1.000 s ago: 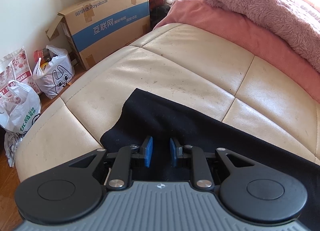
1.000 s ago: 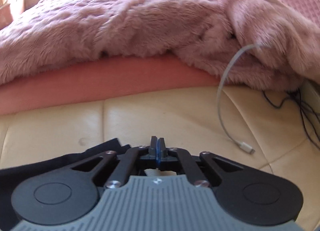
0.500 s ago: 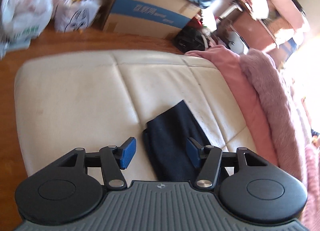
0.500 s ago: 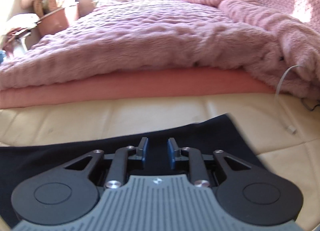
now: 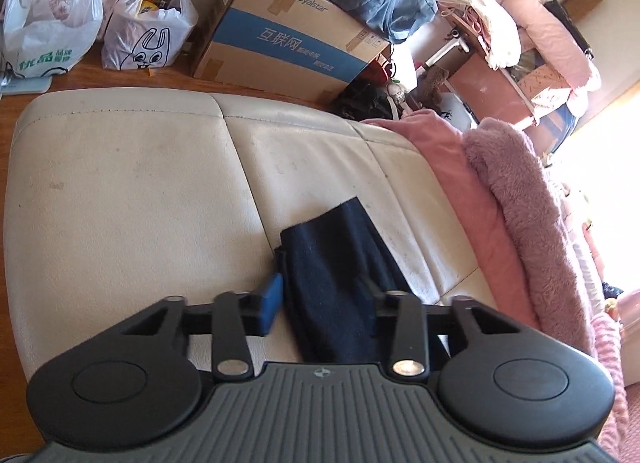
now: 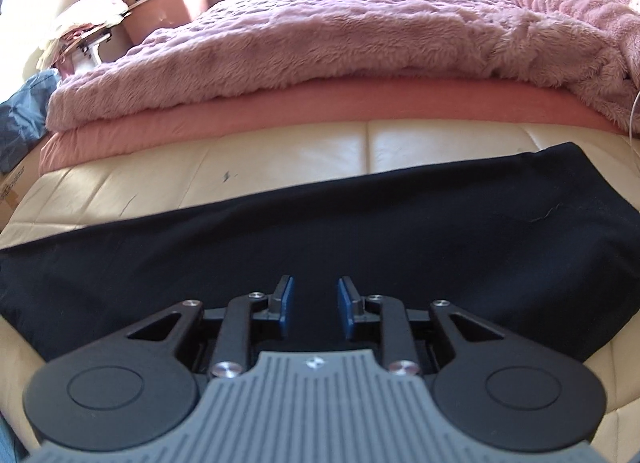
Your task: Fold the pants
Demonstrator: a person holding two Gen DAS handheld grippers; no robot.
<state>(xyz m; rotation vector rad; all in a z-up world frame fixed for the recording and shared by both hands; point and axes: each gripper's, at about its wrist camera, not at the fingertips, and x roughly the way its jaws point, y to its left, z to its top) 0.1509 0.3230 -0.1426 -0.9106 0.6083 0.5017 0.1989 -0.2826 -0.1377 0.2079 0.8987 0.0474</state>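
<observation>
Dark navy pants run lengthwise away from the left tool, whose jaws have just been closing around the folded end. The right tool, slightly parted and empty, hovers over the pants on the cream leather cushion.

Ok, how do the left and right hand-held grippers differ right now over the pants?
The left hand-held gripper straddles the narrow end of the pants, cloth between jaws that have just been closing; the right hand-held gripper hovers over the broad part, nothing between jaws that have just been opening. The left's gap is wider. Both point down at the pants.
</observation>
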